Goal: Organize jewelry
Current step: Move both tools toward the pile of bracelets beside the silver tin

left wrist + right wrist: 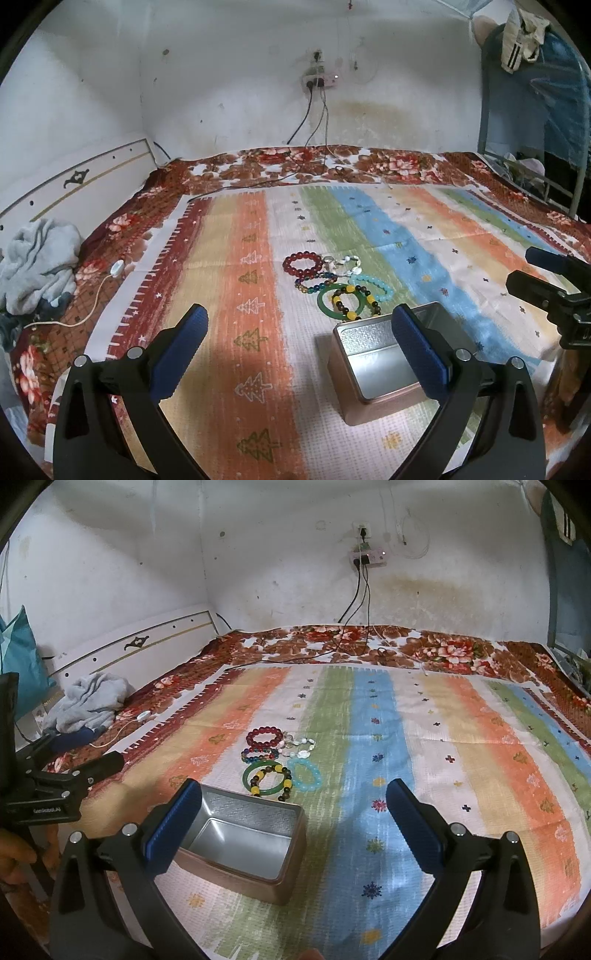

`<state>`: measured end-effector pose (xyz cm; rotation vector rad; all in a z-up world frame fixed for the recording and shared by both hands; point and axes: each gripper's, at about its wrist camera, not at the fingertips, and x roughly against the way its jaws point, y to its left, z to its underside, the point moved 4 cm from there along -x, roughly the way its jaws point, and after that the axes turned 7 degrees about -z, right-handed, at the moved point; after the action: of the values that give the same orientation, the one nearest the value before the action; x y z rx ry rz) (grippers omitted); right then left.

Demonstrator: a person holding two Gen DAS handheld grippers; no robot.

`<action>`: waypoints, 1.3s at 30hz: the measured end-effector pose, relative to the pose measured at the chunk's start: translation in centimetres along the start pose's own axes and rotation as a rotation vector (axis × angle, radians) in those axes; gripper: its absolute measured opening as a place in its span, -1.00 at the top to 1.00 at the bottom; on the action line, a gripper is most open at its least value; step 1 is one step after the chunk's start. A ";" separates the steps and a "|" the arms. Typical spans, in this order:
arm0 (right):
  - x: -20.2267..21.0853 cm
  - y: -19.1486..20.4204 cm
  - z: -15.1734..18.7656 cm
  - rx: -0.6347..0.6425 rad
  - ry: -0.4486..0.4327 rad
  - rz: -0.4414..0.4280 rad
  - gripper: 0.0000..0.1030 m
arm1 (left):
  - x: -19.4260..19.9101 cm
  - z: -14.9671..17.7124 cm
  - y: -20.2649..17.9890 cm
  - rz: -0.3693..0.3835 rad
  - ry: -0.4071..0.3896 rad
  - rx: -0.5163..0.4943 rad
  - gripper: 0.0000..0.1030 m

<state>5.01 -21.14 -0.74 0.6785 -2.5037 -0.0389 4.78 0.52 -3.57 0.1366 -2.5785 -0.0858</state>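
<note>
Open right claw, empty tin, bracelets on striped cloth

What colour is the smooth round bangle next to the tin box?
Green. The bangle shows best in the right wrist view.

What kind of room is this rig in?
Most likely a bedroom. The work surface is a bed: a striped cloth lies over a floral blanket, with a white headboard at its end. Crumpled grey bedding lies by the headboard.
</note>
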 end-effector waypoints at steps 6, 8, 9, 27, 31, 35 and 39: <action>-0.6 0.0 0.4 0.011 0.003 0.005 -0.91 | -0.5 0.0 0.5 -0.053 0.007 0.007 -0.89; -0.7 -0.2 0.3 0.001 0.004 0.006 -0.91 | -0.7 -0.1 0.9 -0.055 0.015 0.021 -0.89; -0.7 -0.3 0.2 -0.003 0.005 0.007 -0.91 | -0.7 -0.2 1.0 -0.053 0.016 0.024 -0.89; -4.1 -1.3 -1.2 0.064 0.047 0.024 -0.91 | -5.2 -2.5 1.5 0.016 0.088 0.029 -0.89; -5.1 -1.6 -1.4 0.062 0.075 0.014 -0.91 | -6.5 -2.9 1.1 0.022 0.119 0.018 -0.89; -5.8 -2.2 -1.9 0.047 0.082 0.020 -0.91 | -7.7 -3.2 0.9 0.030 0.150 0.010 -0.89; -7.0 -3.0 -2.4 0.041 0.092 0.032 -0.91 | -8.7 -3.5 0.9 0.035 0.164 0.005 -0.89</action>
<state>12.67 -20.17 -2.62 0.6417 -2.4326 0.0543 13.91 2.26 -5.13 0.0960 -2.4161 -0.0532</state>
